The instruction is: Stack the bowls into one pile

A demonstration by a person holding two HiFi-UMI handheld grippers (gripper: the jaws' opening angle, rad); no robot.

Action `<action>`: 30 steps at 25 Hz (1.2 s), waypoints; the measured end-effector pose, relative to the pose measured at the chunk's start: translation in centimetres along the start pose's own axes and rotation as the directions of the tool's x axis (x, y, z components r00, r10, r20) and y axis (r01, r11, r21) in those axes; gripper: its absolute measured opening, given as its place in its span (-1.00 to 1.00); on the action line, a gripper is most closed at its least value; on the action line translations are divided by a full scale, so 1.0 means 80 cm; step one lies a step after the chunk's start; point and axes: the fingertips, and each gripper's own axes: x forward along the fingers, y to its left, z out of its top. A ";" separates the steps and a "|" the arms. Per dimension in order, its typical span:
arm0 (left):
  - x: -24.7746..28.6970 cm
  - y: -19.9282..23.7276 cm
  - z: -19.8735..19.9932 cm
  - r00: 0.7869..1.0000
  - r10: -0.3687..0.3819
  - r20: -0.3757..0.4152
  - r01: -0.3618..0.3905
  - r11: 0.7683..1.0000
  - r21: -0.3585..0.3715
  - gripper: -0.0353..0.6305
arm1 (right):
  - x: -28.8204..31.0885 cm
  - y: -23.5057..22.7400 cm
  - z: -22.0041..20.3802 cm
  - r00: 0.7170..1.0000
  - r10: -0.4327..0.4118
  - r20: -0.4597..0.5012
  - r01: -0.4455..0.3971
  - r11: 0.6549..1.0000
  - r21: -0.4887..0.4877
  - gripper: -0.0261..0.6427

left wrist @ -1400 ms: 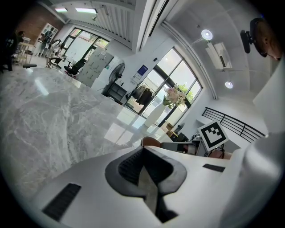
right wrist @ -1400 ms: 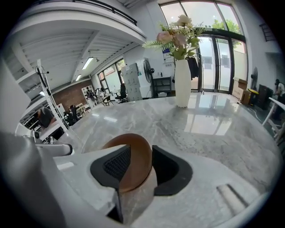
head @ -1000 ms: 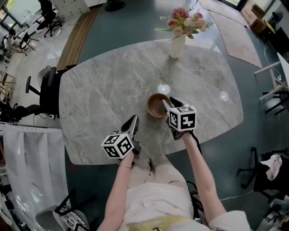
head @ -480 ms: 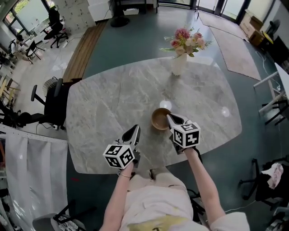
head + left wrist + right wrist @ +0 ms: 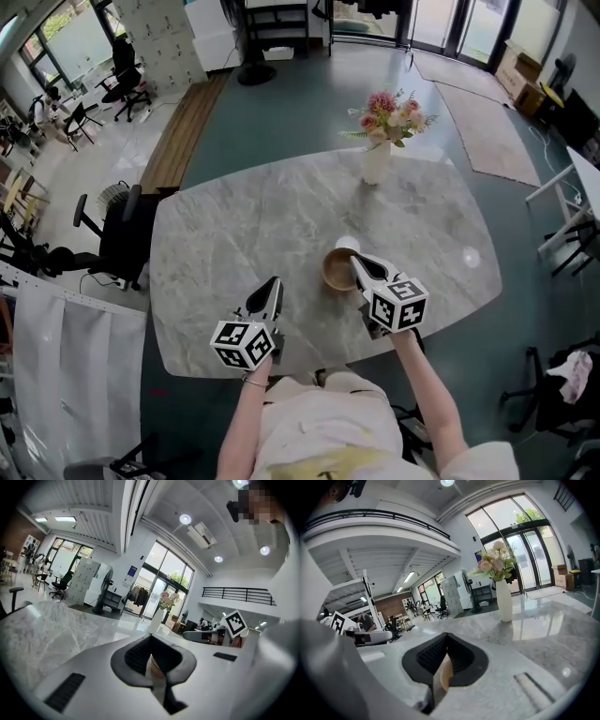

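A brown wooden bowl (image 5: 337,270) sits on the grey marble table (image 5: 234,225), right of centre near the front edge; from above I cannot tell how many bowls are nested in it. My right gripper (image 5: 355,262) hangs over the bowl's right rim with its jaws pressed together and nothing between them. The bowl is hidden in the right gripper view, where the right gripper (image 5: 446,639) points toward the far side of the table. My left gripper (image 5: 273,283) floats over bare table to the bowl's left, shut and empty, and is also seen as the left gripper (image 5: 151,641).
A white vase of pink flowers (image 5: 375,159) stands at the table's far edge, beyond the bowl. A black office chair (image 5: 117,234) is off the table's left side. My body is close to the front edge.
The right gripper's jaws, spread beside the bowl a second ago, have closed on nothing. Both grippers have risen above the table. The head view has pulled back and shows more of the room.
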 end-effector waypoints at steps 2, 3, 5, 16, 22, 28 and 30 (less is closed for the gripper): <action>-0.008 0.003 0.010 1.000 0.021 0.005 -0.021 0.998 0.060 -0.89 | -0.005 0.006 0.009 0.999 0.016 0.041 -0.017 1.000 0.013 -0.90; -0.012 0.004 0.015 1.000 0.029 0.011 -0.029 0.996 0.086 -0.89 | -0.007 0.008 0.014 0.998 0.024 0.062 -0.025 1.000 0.016 -0.90; -0.020 0.006 0.026 0.999 0.039 0.029 -0.042 0.992 0.118 -0.89 | -0.010 0.013 0.023 0.995 0.033 0.096 -0.034 0.999 0.017 -0.90; -0.059 0.024 0.076 0.984 0.097 0.148 -0.119 0.982 0.144 -0.89 | -0.030 0.037 0.066 0.971 0.056 0.234 -0.055 0.998 -0.011 -0.90; -0.079 0.031 0.089 0.971 0.137 0.197 -0.166 0.977 0.137 -0.89 | -0.047 0.039 0.077 0.959 0.042 0.282 -0.037 0.999 -0.021 -0.90; -0.086 0.037 0.097 0.963 0.157 0.220 -0.189 0.973 0.130 -0.89 | -0.050 0.038 0.080 0.957 0.032 0.288 -0.025 0.999 -0.027 -0.90; -0.087 0.037 0.098 0.961 0.163 0.223 -0.195 0.972 0.128 -0.89 | -0.052 0.036 0.081 0.957 0.029 0.288 -0.021 0.999 -0.028 -0.90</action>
